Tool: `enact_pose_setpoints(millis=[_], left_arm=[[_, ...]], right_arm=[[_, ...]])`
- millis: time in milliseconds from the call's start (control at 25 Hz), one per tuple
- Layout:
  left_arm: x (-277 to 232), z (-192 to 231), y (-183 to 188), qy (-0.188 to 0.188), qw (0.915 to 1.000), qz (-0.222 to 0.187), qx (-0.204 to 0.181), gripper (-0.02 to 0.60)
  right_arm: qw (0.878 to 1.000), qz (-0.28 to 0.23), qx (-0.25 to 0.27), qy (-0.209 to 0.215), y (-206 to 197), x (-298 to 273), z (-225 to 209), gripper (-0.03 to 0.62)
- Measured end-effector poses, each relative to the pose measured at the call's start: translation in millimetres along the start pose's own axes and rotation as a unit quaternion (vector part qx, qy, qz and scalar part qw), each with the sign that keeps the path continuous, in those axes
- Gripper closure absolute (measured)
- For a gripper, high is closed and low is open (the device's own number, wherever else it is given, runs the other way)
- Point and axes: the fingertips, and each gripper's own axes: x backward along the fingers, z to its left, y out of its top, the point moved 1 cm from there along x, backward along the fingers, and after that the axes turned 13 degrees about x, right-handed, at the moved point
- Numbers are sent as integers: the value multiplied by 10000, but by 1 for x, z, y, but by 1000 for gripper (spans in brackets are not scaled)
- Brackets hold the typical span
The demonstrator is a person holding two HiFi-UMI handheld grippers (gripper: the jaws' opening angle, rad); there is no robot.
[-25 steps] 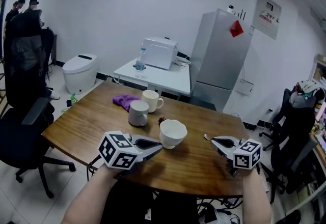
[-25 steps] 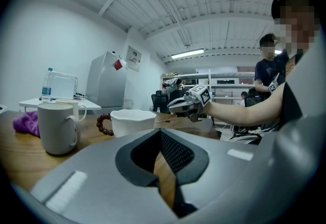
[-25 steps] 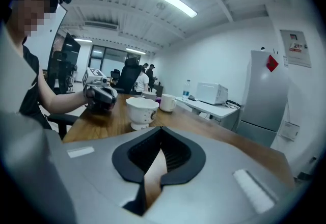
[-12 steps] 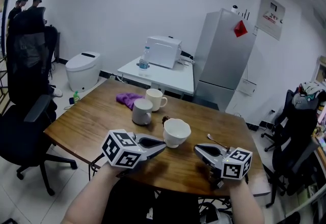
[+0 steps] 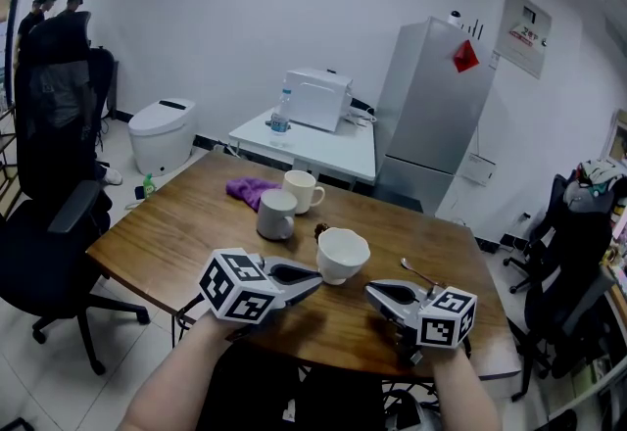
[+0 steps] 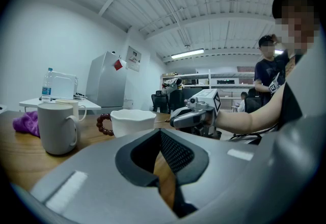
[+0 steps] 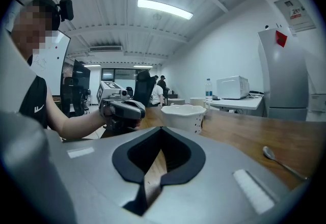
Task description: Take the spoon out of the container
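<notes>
Nearest, the left gripper (image 5: 315,277) and right gripper (image 5: 372,291) are at the near edge of the brown wooden table (image 5: 186,233), each clenched on nothing. Just beyond stands the white scalloped ceramic bowl (image 5: 343,254). The slim metal spoon (image 5: 419,272) lies on the wood to its right, outside it. Farther off are 2 cups, a grey mug (image 5: 275,215) and a cream mug (image 5: 302,191), then a crumpled purple cloth (image 5: 249,190).

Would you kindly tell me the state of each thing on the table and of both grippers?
white bowl: upright, looks empty
spoon: lying on the table, outside the white bowl
grey mug: upright
white mug: upright
purple cloth: crumpled
left gripper: shut, empty
right gripper: shut, empty
</notes>
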Motion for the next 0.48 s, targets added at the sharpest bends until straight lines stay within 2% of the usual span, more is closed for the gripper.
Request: enact_pose_setpoints(millis=[200, 480], left_arm=[[1, 0, 1, 3, 10000, -5, -5, 569], [2, -1, 0, 5, 10000, -6, -1, 569]], right_arm=[[9995, -281, -139, 18, 4, 5, -2, 594], [9995, -289, -136, 17, 4, 5, -1, 594]])
